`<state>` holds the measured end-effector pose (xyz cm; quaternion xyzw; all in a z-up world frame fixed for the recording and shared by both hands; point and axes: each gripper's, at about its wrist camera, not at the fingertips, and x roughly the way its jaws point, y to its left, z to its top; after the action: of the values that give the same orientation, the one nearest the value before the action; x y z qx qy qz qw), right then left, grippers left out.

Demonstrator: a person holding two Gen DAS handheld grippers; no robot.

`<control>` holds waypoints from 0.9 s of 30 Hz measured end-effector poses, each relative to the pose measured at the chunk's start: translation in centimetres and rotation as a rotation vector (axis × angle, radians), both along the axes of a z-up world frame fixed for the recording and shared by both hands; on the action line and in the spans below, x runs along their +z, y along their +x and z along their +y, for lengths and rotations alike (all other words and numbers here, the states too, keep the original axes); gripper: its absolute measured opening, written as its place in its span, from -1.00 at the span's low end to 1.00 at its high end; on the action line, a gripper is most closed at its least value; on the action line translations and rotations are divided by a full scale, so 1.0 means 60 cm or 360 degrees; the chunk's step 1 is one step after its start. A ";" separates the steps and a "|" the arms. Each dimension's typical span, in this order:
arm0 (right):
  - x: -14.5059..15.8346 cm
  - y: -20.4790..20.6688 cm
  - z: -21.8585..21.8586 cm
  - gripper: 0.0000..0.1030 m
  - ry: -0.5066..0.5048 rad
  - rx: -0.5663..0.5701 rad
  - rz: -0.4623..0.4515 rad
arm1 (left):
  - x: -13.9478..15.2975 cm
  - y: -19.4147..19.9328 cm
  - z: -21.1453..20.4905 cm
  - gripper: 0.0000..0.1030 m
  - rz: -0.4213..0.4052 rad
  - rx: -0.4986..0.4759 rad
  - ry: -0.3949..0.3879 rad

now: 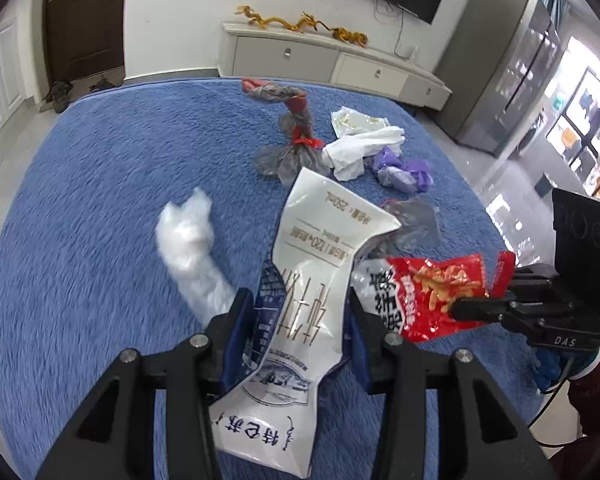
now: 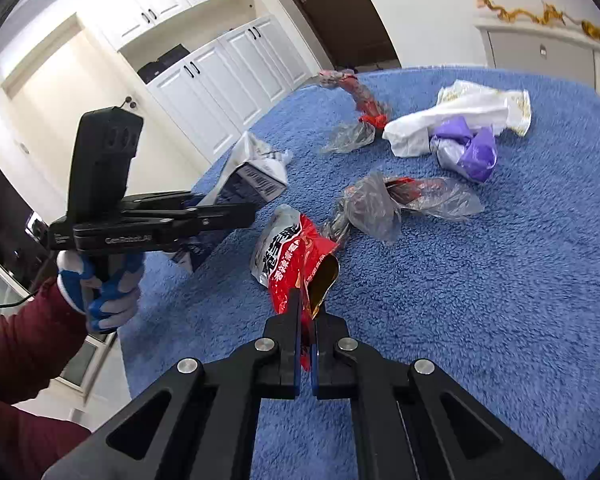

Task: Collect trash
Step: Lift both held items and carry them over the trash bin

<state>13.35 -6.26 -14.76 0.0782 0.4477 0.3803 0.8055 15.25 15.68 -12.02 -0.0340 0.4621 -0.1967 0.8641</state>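
Two pieces of trash are in hand and the rest is not yet picked up. The left tongs (image 1: 300, 320) stand partly open around a flattened white milk carton (image 1: 300, 280), their blue pads pressing on its sides, so the carton is held up above the blue fleece blanket (image 1: 100, 200). The right tongs (image 2: 308, 320) are closed nearly all the way on the torn edge of a red snack packet (image 2: 296, 264), which hangs from them just over the blanket, close beside the carton. No bin or bag for the trash shows in either view, so where the two pieces will go cannot be told.

What is left lies in a loose cluster on the blanket's far part. Counted from the right wrist view: one long twisted strip of grey and red plastic (image 2: 356, 108), one crumpled white wrapper (image 2: 460, 116), one purple and grey wad (image 2: 472, 152) touching that white wrapper, and one clear grey plastic bag (image 2: 400, 204) with something red inside, nearest the red packet. The left wrist view adds one white fluffy clump (image 1: 188, 240), blurred, just beside the left tongs; whether it lies on the blanket or hangs from something cannot be made out.

So, by this count, two pieces are gripped and five are loose. Each hand wears a blue and white glove (image 2: 100, 292).
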 end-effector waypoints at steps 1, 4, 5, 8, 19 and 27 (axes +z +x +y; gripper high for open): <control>0.004 -0.003 0.000 -0.95 0.0001 0.0002 -0.0007 | 0.002 -0.008 0.004 -0.19 -0.0006 0.0014 -0.0010; 0.018 -0.024 -0.003 -0.96 -0.0028 0.0007 -0.0063 | 0.009 -0.027 0.011 -0.19 -0.0027 0.0047 -0.0014; 0.025 -0.030 -0.005 -0.96 -0.0033 0.0006 -0.0081 | 0.011 -0.034 0.013 -0.19 -0.0034 0.0054 -0.0017; 0.041 -0.048 -0.014 -0.96 -0.0050 -0.0021 -0.0128 | 0.020 -0.051 0.015 -0.19 -0.0056 0.0071 -0.0037; 0.091 -0.110 -0.126 -0.96 -0.0025 -0.0295 -0.0263 | 0.045 -0.083 -0.005 -0.20 -0.0091 0.0082 -0.0142; 0.092 -0.159 -0.264 -0.96 0.0006 -0.0639 -0.0293 | 0.065 -0.067 -0.080 -0.20 -0.0082 -0.0036 -0.0204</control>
<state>3.79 -22.11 -9.22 0.1323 0.3471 0.2186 0.9023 11.26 10.87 -8.11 -0.0789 0.4265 -0.2364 0.8695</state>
